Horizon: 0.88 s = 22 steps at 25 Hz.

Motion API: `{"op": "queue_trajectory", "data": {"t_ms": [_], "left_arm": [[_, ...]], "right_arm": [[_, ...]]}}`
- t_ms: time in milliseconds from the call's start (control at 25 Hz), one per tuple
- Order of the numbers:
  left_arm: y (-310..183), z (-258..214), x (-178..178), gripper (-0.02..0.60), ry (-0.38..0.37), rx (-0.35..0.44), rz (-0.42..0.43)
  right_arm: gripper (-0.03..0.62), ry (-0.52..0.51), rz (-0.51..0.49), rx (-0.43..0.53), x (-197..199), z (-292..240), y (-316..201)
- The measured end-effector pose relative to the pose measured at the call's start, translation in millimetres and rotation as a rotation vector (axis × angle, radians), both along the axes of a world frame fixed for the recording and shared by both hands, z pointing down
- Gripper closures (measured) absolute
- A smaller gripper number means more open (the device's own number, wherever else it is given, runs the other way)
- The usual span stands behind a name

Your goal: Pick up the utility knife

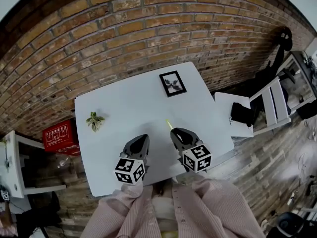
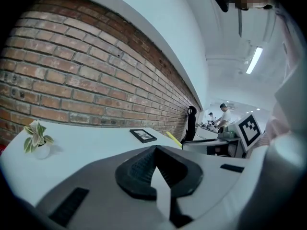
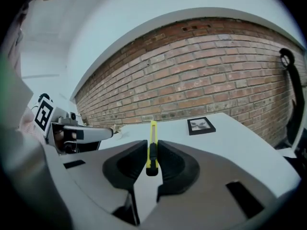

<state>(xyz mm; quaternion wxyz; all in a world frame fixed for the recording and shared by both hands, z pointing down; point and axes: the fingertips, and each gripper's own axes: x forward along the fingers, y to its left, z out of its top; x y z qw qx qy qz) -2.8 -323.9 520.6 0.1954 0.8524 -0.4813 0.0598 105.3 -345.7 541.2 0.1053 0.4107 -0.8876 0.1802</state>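
A yellow utility knife (image 3: 152,146) with a black slider is clamped upright between the black pads of my right gripper (image 3: 152,153), its blade end sticking out past the tips. In the head view only the knife's yellow tip (image 1: 169,124) shows ahead of the right gripper (image 1: 176,132), held above the white table (image 1: 124,103). My left gripper (image 1: 144,138) hovers beside it on the left. Its jaws meet at the tips with nothing between them (image 2: 154,150). From the left gripper view the knife (image 2: 173,138) shows at the right.
A black picture frame (image 1: 173,83) lies at the table's far side, and a small potted plant (image 1: 94,121) stands at its left. A red box (image 1: 59,137) sits on the floor to the left. A low white table (image 1: 225,103) with a black object stands to the right. The brick wall is behind.
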Motion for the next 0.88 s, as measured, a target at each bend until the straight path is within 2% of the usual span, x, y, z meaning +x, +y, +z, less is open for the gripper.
{"op": "queue_trajectory", "data": {"t_ms": [240,880], "left_arm": [[1,-26,2,0.590,-0.021,0.073,0.016],[7,-82,-13,0.590,-0.070,0.227,-0.021]], "right_arm": [[0.525,-0.059,0.032,0.075,11,-31,3],[0.525,-0.187,0.152,0.235,56,-105,10]]}}
